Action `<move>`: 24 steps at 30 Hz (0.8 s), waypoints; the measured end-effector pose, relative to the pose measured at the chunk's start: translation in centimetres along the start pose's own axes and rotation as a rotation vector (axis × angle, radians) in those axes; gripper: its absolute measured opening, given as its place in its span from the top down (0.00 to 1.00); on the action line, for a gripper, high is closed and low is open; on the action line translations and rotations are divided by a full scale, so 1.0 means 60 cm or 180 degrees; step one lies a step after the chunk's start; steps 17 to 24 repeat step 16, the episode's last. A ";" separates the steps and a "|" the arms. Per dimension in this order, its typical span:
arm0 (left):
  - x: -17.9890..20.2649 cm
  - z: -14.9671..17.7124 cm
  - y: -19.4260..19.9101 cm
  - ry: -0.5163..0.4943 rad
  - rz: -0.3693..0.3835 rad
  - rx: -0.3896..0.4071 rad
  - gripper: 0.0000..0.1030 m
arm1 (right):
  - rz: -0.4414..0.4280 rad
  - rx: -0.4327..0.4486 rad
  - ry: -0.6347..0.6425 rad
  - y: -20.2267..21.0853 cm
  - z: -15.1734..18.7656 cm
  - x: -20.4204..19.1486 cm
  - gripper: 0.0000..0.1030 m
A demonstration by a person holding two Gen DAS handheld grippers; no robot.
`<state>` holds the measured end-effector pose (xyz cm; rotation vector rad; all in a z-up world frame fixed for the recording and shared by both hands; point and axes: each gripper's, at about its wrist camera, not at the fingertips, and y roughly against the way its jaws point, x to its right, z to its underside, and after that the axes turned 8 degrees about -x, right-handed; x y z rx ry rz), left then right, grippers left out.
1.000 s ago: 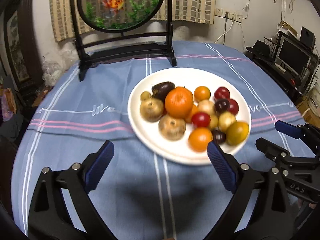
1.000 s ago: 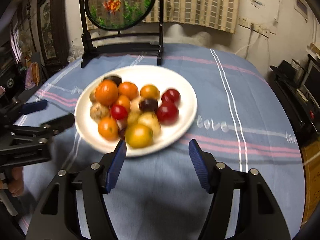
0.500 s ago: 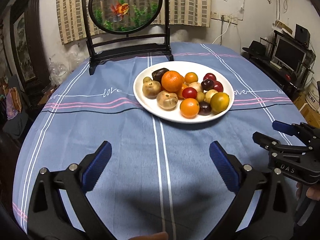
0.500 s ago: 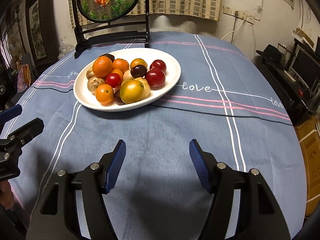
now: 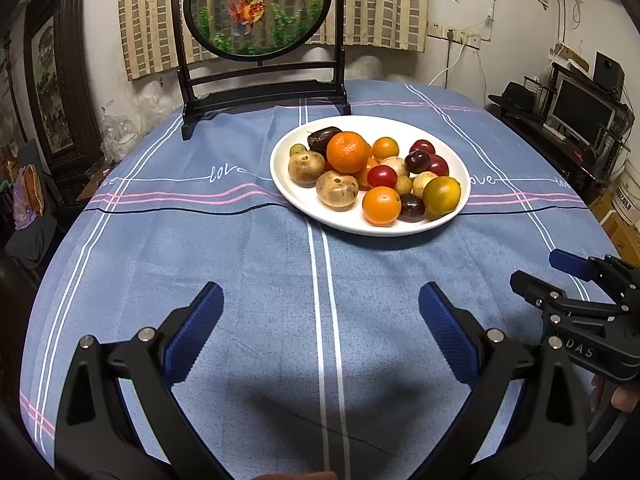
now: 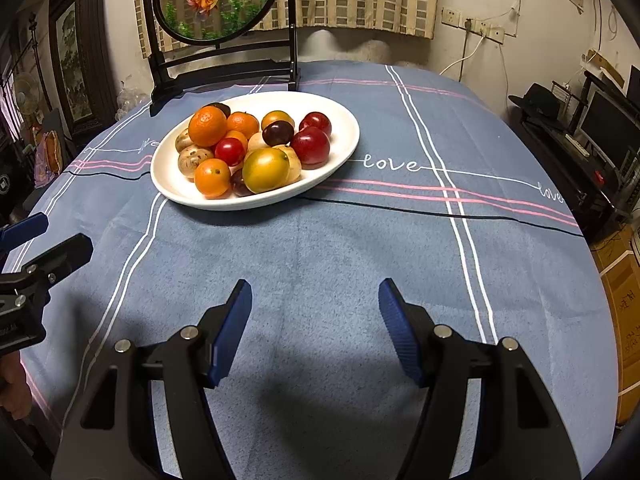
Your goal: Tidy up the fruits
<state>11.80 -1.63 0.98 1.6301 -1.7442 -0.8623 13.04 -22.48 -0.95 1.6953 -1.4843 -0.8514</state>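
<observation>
Ahead of both tongs, well apart from them, stands the white plate (image 5: 288,184) with the fruits (image 5: 374,176) heaped on it; no fruit lies on the blue tablecloth (image 5: 248,264) that I can see. From the left gripper (image 5: 320,316) the plate lies forward and a little to the right; from the right gripper (image 6: 316,320) it lies forward and to the left. Both stand wide apart at the jaws and hold nothing. Which one is nearer I cannot tell; they seem about equal.

The plate looks oval in these views, its long axis running across, but the lens may cause this. The near rim carries a small orange (image 6: 212,178) and a yellow-green fruit (image 6: 266,170), which are the ones nearest to the tongs.

Since all fruits sit together on the plate, the scene fits a finished gathering as well as a pile waiting to be sorted. Between tongs and plate the cloth is bare, so there is open room. Behind the plate the dark stand of a round fish screen (image 5: 260,96) limits the far side.
</observation>
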 end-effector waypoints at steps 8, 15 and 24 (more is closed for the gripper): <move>-0.001 0.001 0.005 0.0026 -0.0025 0.0066 0.03 | -0.0020 -0.0027 -0.0001 -0.004 0.002 -0.003 0.36; -0.005 0.004 -0.002 0.0091 -0.0046 0.0006 0.03 | -0.0024 -0.0066 -0.0008 -0.009 0.004 0.000 0.36; -0.006 0.004 -0.004 0.0093 -0.0043 -0.0013 0.03 | -0.0024 -0.0070 -0.0010 -0.009 0.005 0.001 0.36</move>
